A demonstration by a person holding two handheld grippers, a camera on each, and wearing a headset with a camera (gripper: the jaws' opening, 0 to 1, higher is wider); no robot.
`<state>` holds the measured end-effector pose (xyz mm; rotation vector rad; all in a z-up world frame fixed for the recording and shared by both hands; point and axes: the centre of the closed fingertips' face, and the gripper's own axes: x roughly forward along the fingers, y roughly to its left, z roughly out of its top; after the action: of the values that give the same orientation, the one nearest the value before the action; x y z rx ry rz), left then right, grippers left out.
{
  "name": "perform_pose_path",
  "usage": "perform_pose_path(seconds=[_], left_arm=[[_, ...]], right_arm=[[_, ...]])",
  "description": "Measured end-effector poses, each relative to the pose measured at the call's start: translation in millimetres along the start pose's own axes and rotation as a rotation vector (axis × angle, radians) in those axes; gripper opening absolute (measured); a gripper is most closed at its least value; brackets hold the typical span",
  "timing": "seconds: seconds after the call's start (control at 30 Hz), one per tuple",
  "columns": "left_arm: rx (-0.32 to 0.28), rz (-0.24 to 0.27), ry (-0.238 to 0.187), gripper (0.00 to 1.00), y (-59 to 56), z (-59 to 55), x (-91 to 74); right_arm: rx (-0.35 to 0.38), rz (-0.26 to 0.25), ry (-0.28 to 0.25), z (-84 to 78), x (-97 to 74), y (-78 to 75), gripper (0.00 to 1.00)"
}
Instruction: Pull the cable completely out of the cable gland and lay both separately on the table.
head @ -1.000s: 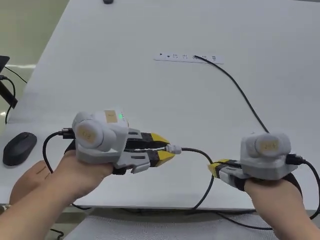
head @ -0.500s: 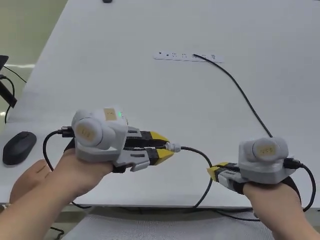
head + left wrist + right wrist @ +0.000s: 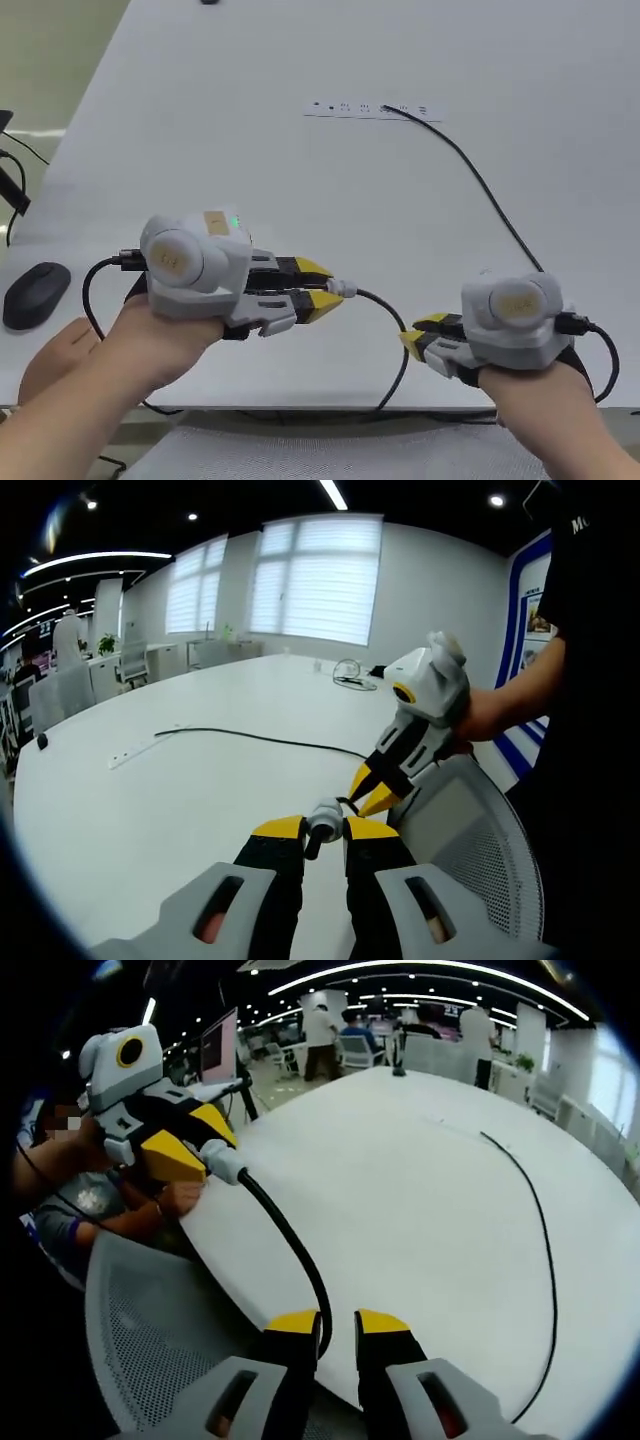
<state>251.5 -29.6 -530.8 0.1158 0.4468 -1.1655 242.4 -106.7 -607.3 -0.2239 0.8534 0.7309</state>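
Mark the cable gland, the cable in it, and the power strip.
cable gland (image 3: pixel 226 1161): right gripper view, on its pale rounded end.
cable (image 3: pixel 296 1248): right gripper view, mid-span of the black run.
power strip (image 3: pixel 365 110): head view, middle of its white body.

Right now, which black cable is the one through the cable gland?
The looped cable running from the cable gland in the left gripper to the right gripper. The other cable lies flat on the table, from the power strip.
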Motion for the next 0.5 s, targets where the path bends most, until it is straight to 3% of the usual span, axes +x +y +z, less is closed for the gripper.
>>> perform_pose_path(seconds=[0.1,0.23,0.5], left_arm=[[-0.004,0.005,-0.003,0.15,1.9,1.0,-0.5],[0.000,0.001,0.005,0.15,1.9,0.2,-0.2],[-0.004,-0.006,0.004,0.15,1.0,-1.4,-1.3]], right_arm=[[-0.083,-0.005,0.000,9.5,-1.9,5.3,0.11],[-0.167,0.033,-0.065,37.2,-8.4,22.9,0.16],[-0.375,0.079,-0.106,69.4,-11.3,54.7,0.18]])
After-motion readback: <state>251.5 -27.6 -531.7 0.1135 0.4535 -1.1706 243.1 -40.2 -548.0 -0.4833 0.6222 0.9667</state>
